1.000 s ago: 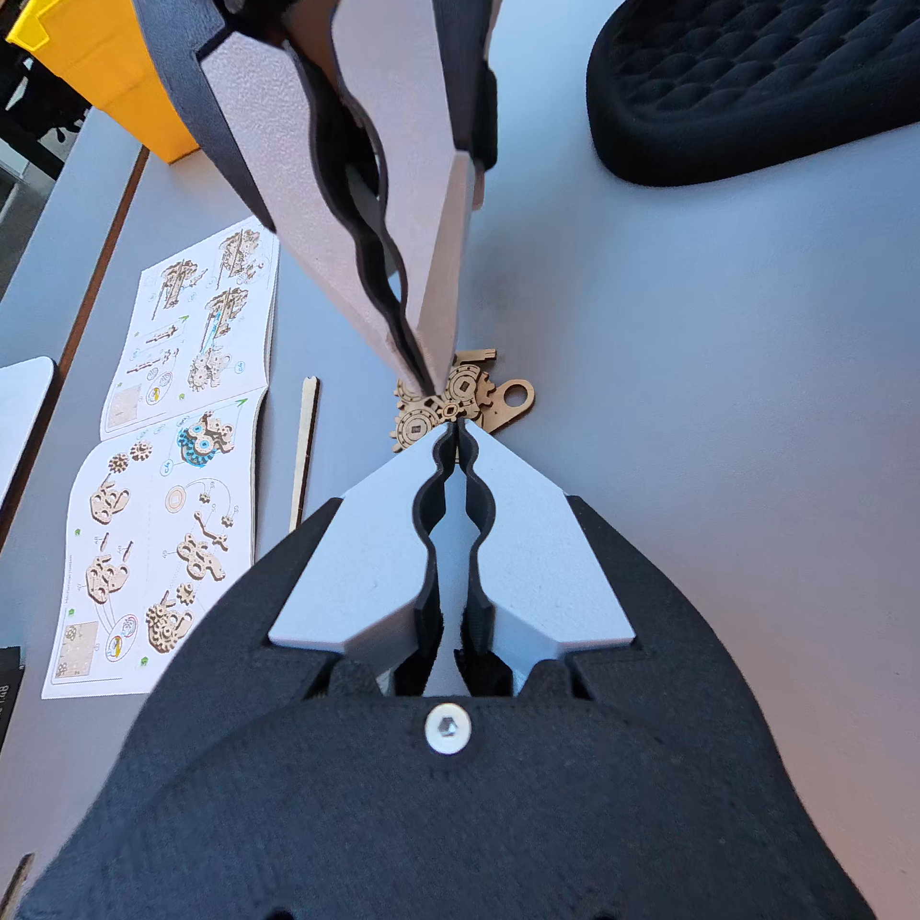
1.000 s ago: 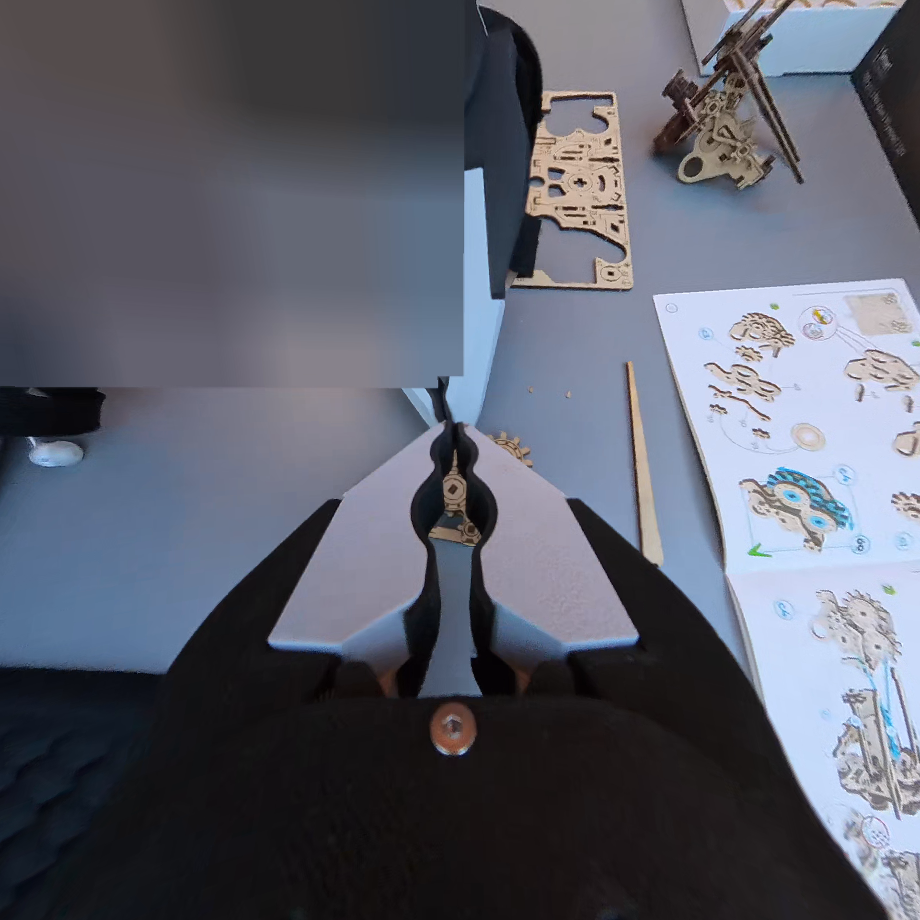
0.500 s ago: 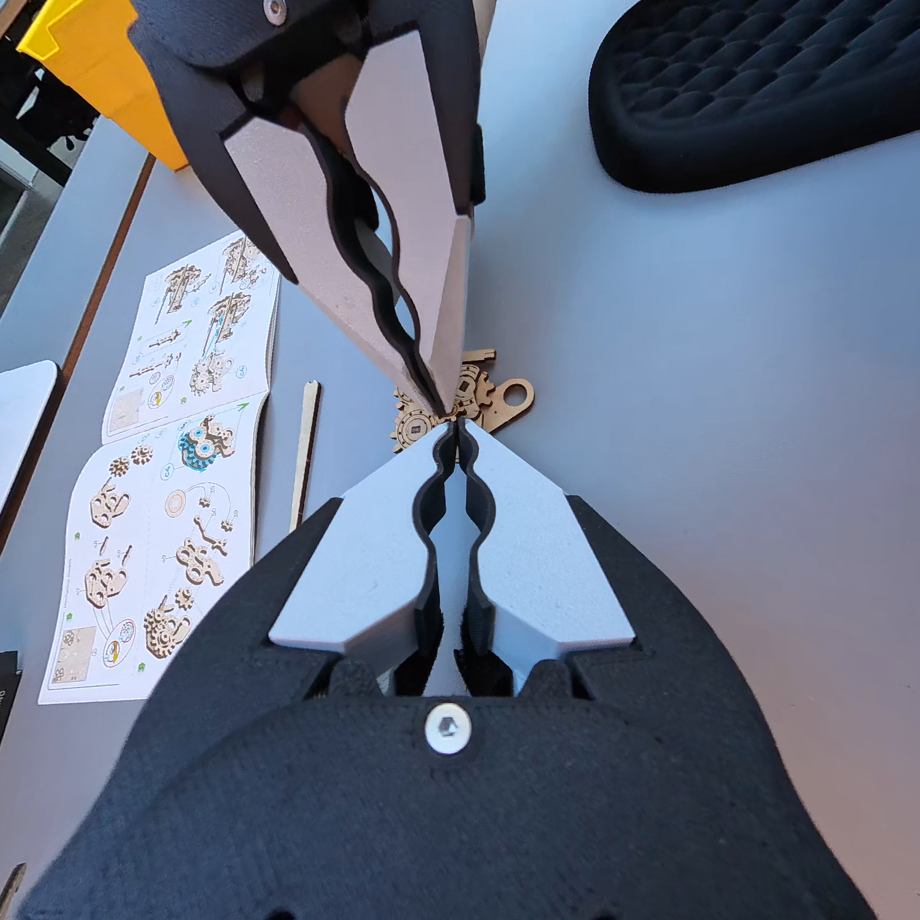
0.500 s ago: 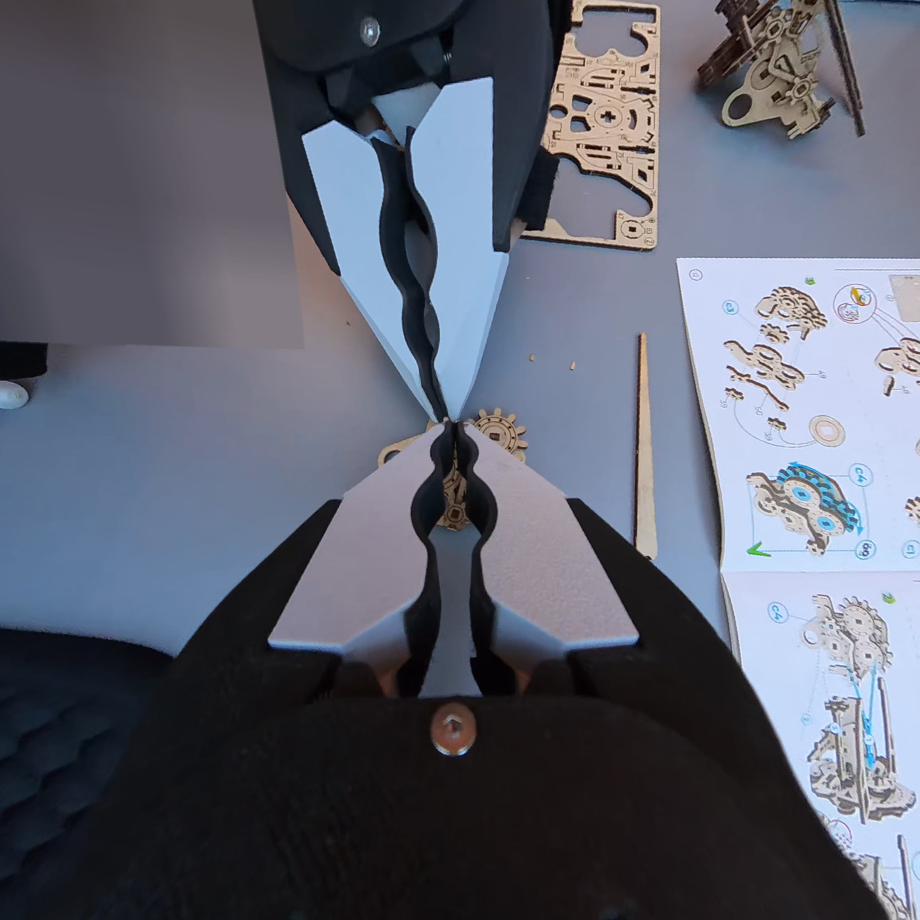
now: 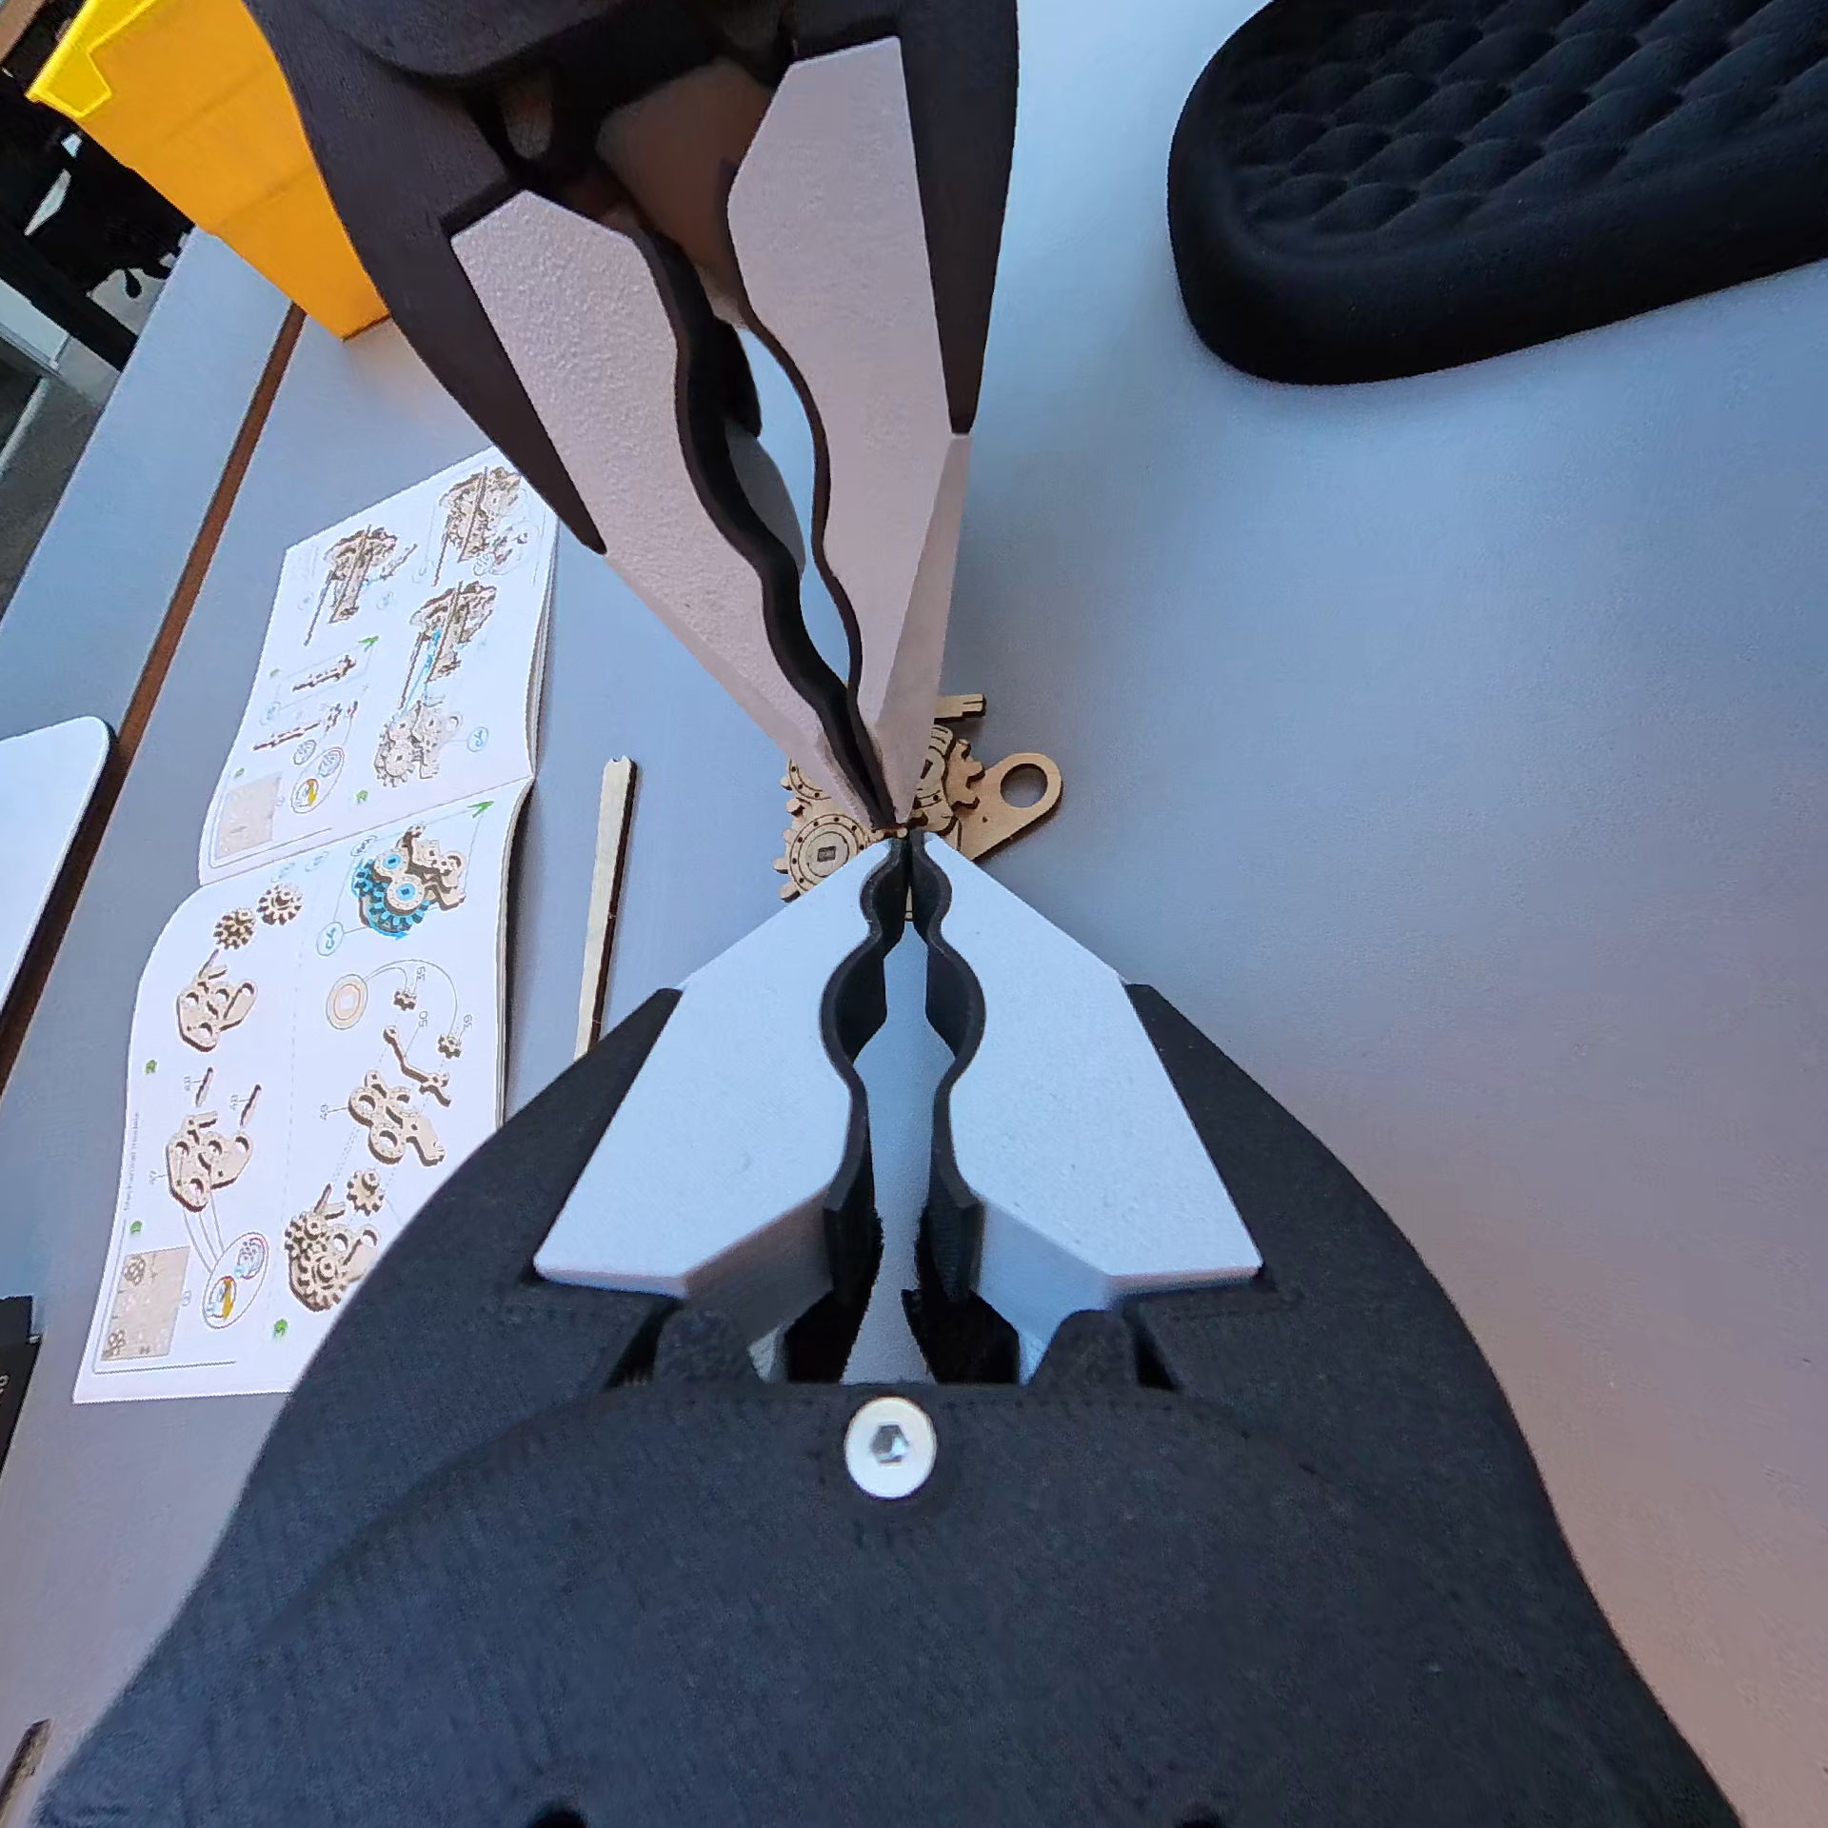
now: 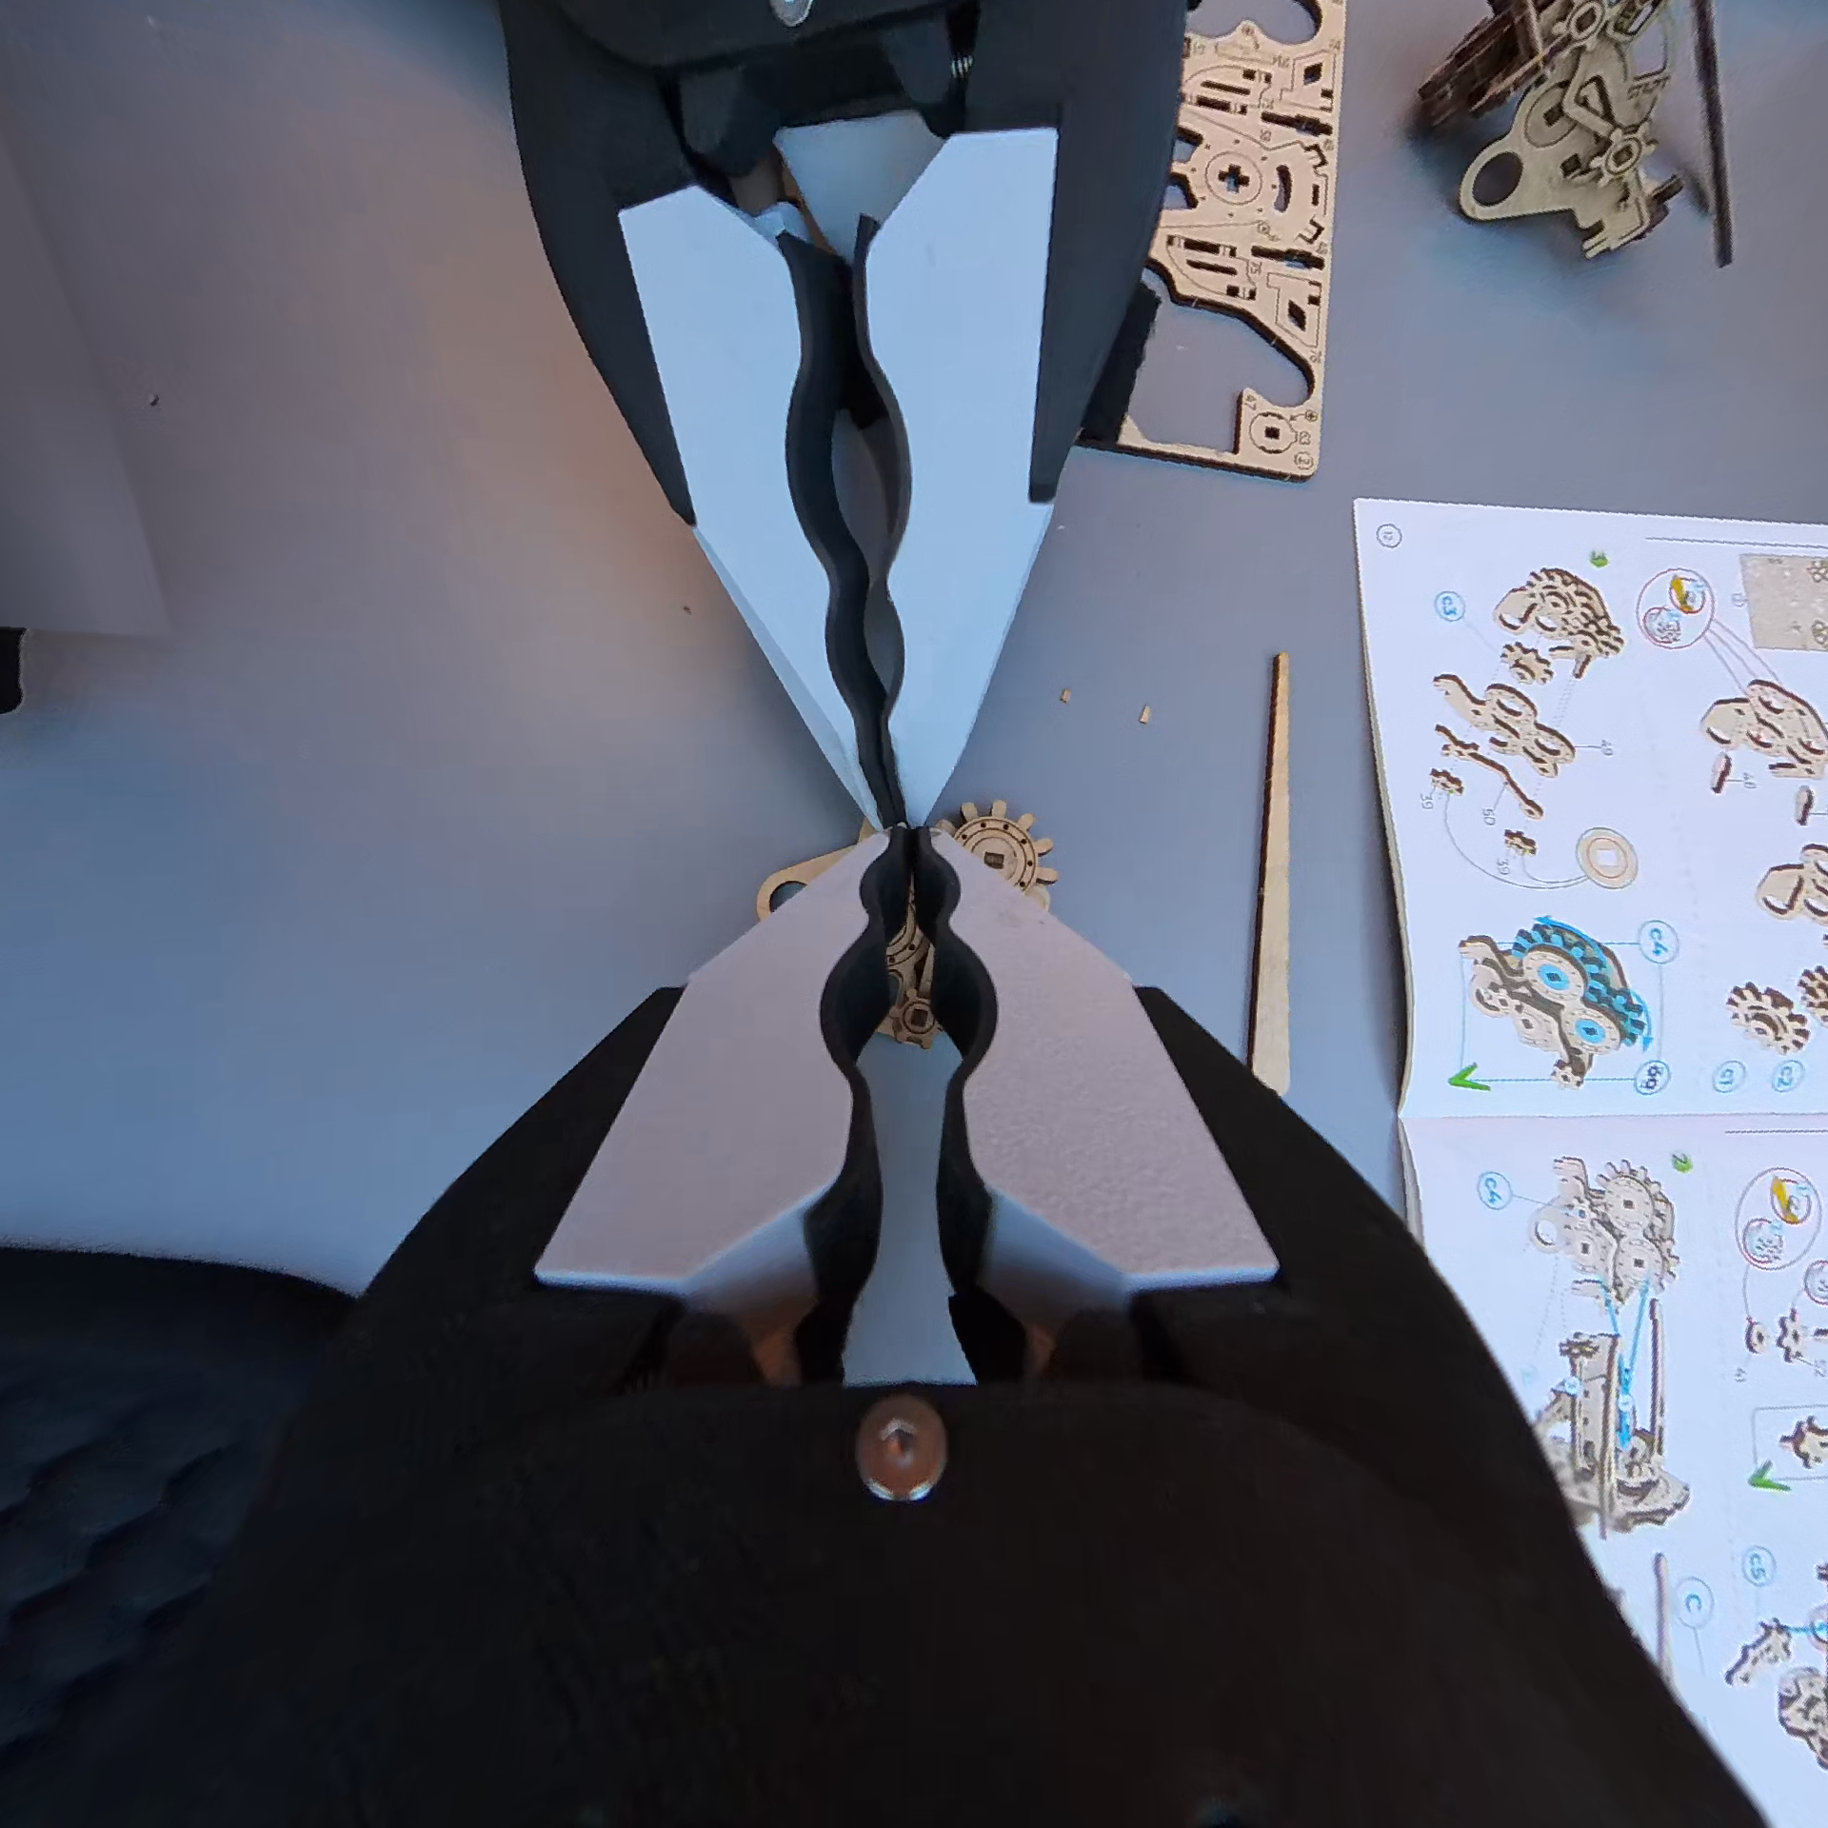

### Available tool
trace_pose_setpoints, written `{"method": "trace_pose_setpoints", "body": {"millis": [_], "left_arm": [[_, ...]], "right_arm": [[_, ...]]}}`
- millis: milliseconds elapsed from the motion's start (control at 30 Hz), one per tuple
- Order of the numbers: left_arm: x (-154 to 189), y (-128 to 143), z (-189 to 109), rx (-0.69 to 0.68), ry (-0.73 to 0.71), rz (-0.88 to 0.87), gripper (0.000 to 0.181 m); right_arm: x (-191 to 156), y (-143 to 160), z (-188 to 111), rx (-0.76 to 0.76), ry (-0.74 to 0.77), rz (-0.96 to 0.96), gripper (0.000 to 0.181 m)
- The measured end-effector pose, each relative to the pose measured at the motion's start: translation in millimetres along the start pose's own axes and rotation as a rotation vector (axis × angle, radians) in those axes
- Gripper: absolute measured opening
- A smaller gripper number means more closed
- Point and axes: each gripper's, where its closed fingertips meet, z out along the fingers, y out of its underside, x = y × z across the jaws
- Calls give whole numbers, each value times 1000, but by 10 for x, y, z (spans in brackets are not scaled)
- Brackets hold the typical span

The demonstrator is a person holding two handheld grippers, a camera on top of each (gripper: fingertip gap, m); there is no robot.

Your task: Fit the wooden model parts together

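Meeting tip to tip, the left tool [image 5: 905,853] and the right tool [image 6: 908,843] both have their fingers pressed together, right above the wooden gear piece [image 5: 999,796] that lies flat on the grey worktop [image 5: 1385,791]. Something tiny may be pinched between the tips (too small to tell). A thin wooden stick [image 6: 1274,870] lies between the gear piece and the open instruction booklet [image 6: 1602,841], and a cut-out wooden sheet [image 6: 1251,247] lies farther back.
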Motion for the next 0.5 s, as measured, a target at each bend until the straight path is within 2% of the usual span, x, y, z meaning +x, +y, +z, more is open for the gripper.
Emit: {"method": "trace_pose_setpoints", "body": {"millis": [500], "left_arm": [[1,8,-5,-14,-3,7,0]], "right_arm": [[-2,8,7,-79,49,-14,0]]}}
